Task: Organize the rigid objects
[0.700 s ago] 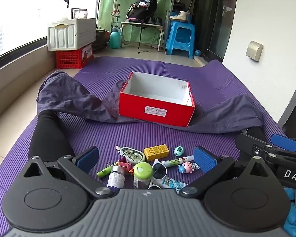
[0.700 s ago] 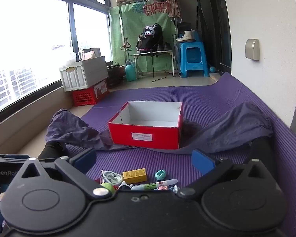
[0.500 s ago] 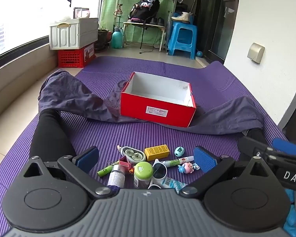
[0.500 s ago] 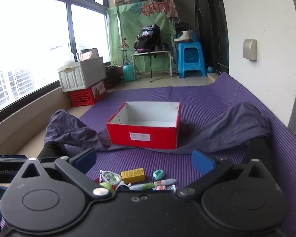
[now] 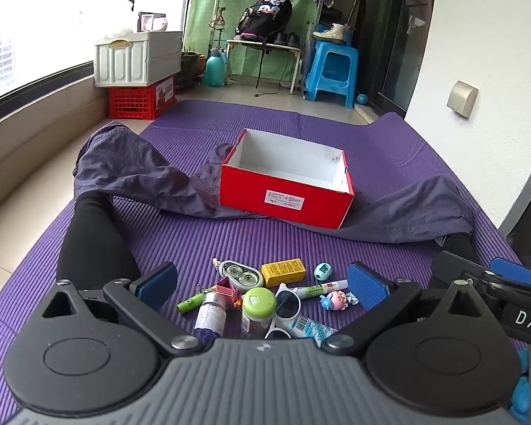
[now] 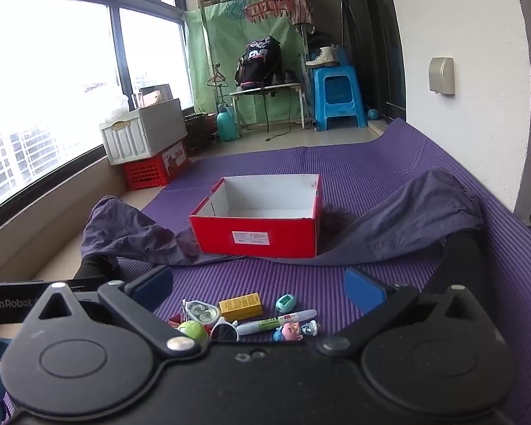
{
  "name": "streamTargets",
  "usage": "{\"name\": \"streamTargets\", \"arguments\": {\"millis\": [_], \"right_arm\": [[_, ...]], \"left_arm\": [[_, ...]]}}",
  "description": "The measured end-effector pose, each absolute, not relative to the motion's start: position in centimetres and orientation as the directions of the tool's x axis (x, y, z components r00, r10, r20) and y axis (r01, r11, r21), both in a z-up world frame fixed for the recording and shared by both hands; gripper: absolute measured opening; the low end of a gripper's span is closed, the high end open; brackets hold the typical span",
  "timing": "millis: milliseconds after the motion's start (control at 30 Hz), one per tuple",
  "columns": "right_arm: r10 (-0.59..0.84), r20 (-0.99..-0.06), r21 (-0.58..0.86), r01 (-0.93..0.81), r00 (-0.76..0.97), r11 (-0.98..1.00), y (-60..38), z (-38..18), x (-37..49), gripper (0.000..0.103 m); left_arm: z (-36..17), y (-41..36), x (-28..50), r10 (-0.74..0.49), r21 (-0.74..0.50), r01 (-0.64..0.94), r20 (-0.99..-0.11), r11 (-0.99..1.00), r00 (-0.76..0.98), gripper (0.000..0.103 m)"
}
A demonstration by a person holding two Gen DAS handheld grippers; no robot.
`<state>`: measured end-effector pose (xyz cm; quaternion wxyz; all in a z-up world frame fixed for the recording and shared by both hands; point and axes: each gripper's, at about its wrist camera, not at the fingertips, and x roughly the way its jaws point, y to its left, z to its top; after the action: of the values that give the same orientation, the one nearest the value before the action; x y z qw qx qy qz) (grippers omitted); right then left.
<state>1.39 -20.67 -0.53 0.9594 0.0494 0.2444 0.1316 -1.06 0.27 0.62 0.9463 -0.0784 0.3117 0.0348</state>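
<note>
A red box (image 5: 286, 198) with a white, empty inside stands open on the purple mat (image 5: 301, 127); it also shows in the right wrist view (image 6: 256, 235). Small items lie in a pile nearer me: a yellow box (image 5: 283, 271), a correction tape (image 5: 239, 274), a green-lidded jar (image 5: 258, 301), white sunglasses (image 5: 286, 310), a marker (image 5: 320, 287), a pig figure (image 5: 334, 300) and a teal sharpener (image 5: 323, 271). My left gripper (image 5: 262, 283) is open and empty above the pile. My right gripper (image 6: 258, 288) is open and empty, just behind it.
The person's legs (image 5: 92, 241) in dark trousers lie spread on both sides of the pile, with a purple-grey garment (image 5: 134, 173) draped around the red box. A white crate on a red crate (image 5: 138, 78), a blue stool (image 5: 331, 71) and a small table stand far back.
Both grippers have drifted slightly; the views tilt up a little. Nothing has been picked up or moved.
</note>
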Motion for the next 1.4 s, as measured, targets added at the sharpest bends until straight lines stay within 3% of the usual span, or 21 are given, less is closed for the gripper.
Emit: {"name": "streamTargets", "arguments": {"millis": [1400], "right_arm": [[0.268,-0.472,0.147,-0.225,0.840,0.963,-20.53,-0.20,0.76,0.103]], "left_arm": [[0.28,0.35,-1.00,0.016,-0.123,-0.116,-0.616,0.986,0.787,0.103]]}}
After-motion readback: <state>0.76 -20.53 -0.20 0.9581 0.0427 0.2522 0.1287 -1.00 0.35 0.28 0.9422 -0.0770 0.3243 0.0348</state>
